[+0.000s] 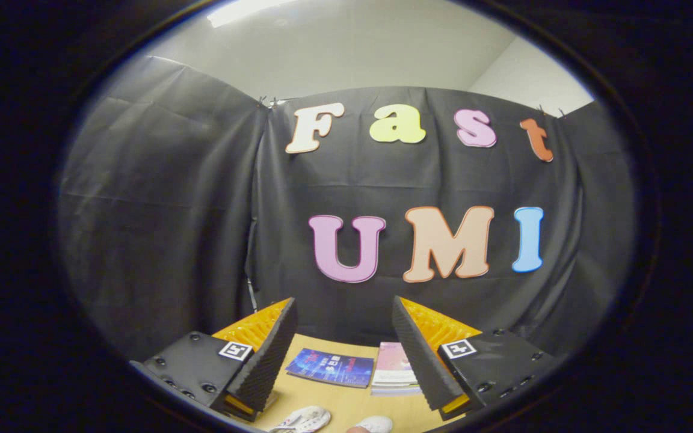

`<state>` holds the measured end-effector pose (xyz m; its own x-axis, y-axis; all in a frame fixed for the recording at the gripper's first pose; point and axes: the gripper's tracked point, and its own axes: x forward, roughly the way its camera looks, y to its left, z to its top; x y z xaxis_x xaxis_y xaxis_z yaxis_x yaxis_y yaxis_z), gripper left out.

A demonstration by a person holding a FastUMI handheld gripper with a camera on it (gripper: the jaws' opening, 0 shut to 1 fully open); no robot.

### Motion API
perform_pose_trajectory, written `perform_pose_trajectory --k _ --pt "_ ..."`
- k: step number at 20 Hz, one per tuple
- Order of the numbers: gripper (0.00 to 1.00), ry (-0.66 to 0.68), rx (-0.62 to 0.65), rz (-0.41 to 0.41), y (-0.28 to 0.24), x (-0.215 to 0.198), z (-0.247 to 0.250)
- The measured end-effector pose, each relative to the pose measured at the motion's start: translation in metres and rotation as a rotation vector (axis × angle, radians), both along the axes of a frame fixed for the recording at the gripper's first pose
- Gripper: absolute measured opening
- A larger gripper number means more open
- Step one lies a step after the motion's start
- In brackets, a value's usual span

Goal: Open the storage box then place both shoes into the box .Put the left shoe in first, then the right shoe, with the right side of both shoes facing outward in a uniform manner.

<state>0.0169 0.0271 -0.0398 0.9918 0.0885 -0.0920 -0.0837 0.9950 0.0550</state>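
Note:
My gripper (344, 328) is held high and level, its two fingers standing wide apart with nothing between them. Far below them, on the wooden table (346, 400), the toe ends of two white shoes peek in: one (305, 419) under the left finger and another (375, 424) a little to its right. The rest of each shoe is cut off. I cannot tell which shoe is left and which is right.
A dark blue booklet (331, 367) lies on the table beyond the shoes, and a stack of pink-covered booklets (396, 371) sits just right of it, partly behind the right finger. The black cloth wall closes the back and both sides.

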Motion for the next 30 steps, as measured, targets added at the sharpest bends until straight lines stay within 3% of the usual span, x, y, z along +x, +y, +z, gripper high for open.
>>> perform_pose_trajectory --k 9,16,21,30 --pt "0.97 0.236 0.254 0.216 0.079 -0.001 -0.106" --pt "0.97 0.548 0.522 0.375 0.138 -0.029 -0.227" --pt "0.98 0.755 0.669 0.434 0.175 -0.061 -0.305" --pt "0.99 0.917 1.066 0.464 0.215 -0.083 -0.355"
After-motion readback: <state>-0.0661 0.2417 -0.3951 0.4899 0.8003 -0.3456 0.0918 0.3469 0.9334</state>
